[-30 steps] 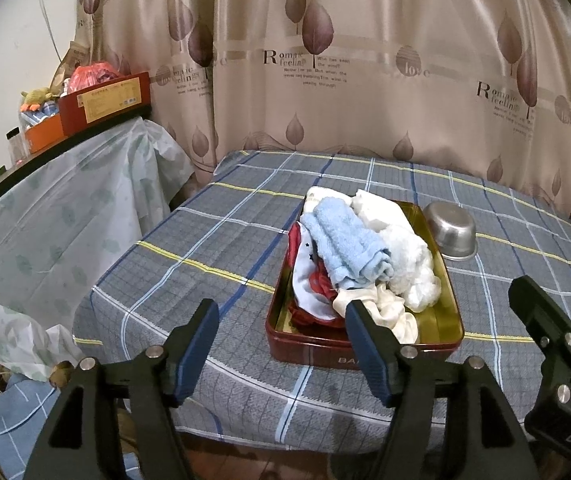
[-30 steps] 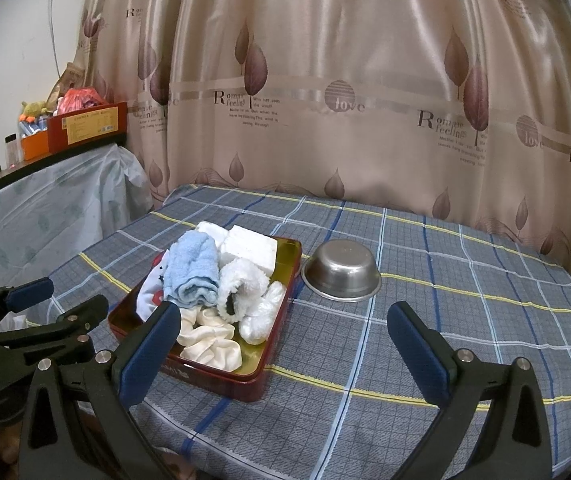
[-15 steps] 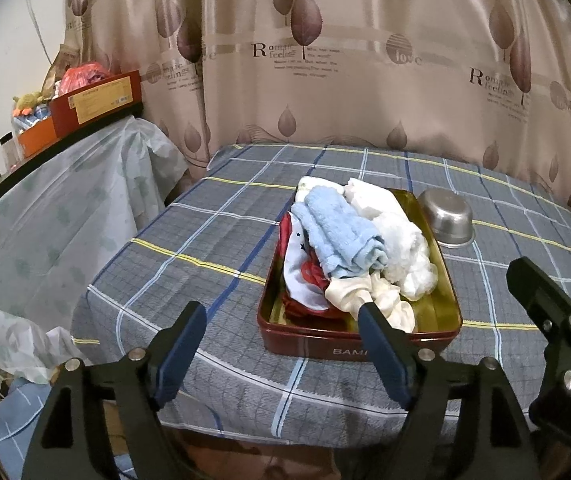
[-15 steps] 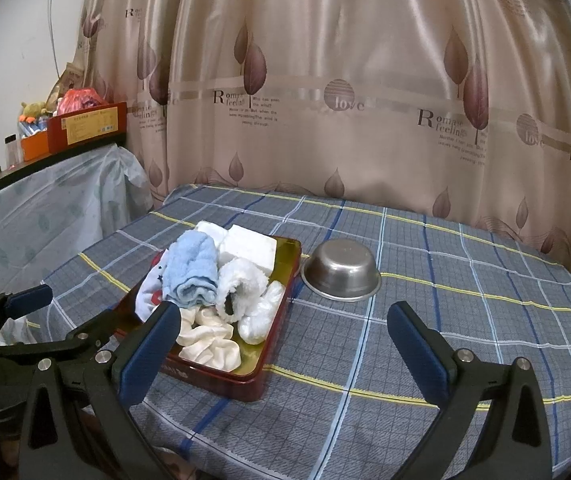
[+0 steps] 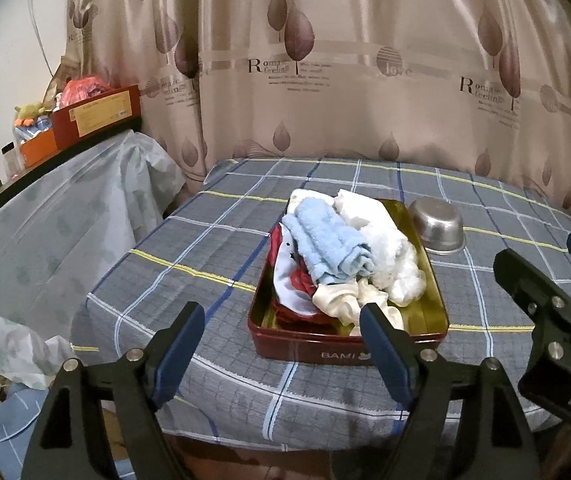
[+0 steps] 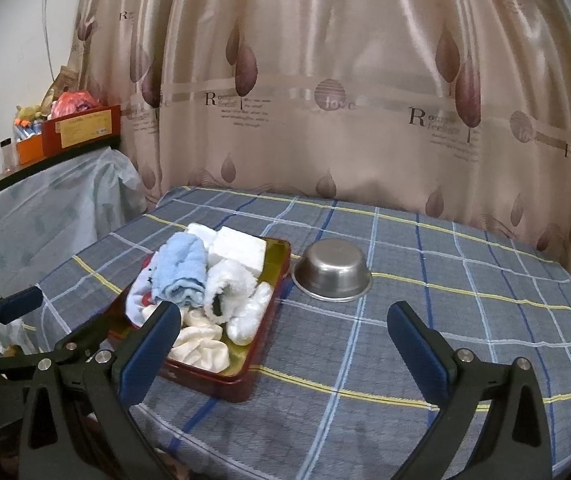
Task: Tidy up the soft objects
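We hold both hand-held grippers off the bench's (image 5: 189, 240) near edge, jaws apart, nothing in either. Red tin (image 5: 317, 354) w/ the cloth pile lies at 12–1 o'clock of left hand-held gripper (image 5: 283, 334), at 10 o'clock of right hand-held gripper (image 6: 283, 332); left is nearer. Tin's long axis runs away from us. Blue towel (image 5: 331, 246) on top; steel bowl (image 6: 331, 270) beside, upside down.

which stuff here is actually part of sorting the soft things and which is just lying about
Part of the job:
- red tin tray
- light blue towel
- fluffy white cloth
- cream cloth
- red and white cloth
- steel bowl, possibly
- left gripper and right gripper, both open

Just lying about:
- boxes on the side shelf
- curtain
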### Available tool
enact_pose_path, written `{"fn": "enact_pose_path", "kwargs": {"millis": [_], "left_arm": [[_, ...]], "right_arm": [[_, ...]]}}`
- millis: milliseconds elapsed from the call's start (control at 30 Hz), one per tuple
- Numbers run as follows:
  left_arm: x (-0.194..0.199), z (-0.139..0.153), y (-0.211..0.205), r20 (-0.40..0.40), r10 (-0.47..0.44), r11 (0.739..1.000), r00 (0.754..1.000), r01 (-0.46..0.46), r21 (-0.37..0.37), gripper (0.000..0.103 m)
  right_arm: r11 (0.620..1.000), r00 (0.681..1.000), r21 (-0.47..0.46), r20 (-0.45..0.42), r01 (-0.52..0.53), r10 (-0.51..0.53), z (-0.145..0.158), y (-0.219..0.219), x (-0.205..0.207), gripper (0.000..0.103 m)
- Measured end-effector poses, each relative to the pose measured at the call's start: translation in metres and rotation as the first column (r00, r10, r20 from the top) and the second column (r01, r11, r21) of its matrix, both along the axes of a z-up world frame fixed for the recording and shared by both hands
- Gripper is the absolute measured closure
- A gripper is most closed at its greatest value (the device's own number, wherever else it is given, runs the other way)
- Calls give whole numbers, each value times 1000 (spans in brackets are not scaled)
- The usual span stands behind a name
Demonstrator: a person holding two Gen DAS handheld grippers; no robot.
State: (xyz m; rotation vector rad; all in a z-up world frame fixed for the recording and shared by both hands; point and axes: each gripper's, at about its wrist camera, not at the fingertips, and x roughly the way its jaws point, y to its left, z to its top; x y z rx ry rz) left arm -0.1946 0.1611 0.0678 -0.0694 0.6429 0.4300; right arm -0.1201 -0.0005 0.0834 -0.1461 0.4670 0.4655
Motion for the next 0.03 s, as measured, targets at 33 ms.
{"fn": "enact_pose_path", "kwargs": {"millis": [33], "left_arm": [[1, 0, -1, -6, -2, 1000, 1000, 2, -1, 21]], "right_arm": [[1000, 1000, -8, 0, 5, -5, 0, -3, 4, 0]]}}
